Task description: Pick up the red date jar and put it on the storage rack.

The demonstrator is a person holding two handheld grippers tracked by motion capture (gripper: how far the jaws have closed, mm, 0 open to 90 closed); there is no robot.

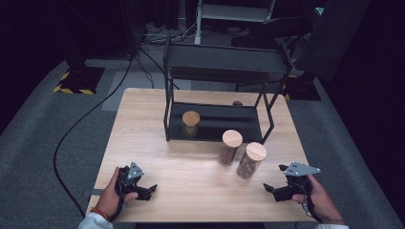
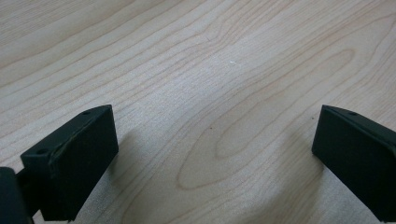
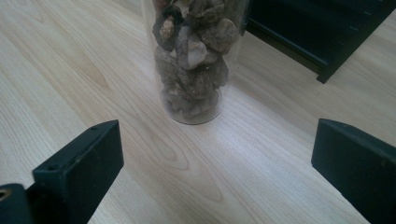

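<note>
Grey carpet surrounds a wooden desk (image 1: 143, 143) carrying a black rack (image 1: 215, 76). High view: one jar (image 1: 190, 123) stands on the rack's lower shelf; two jars (image 1: 229, 147) and (image 1: 250, 160) stand on the desk just in front, untouched. Left gripper (image 1: 145, 191) and right gripper (image 1: 272, 190) rest near the front edge. Left gripper view: jaws apart over bare wood. Right gripper view: jaws apart, the nearer jar (image 3: 194, 60) ahead, filled with brown lumps. Judgement: one jar shelved, two remaining.
</note>
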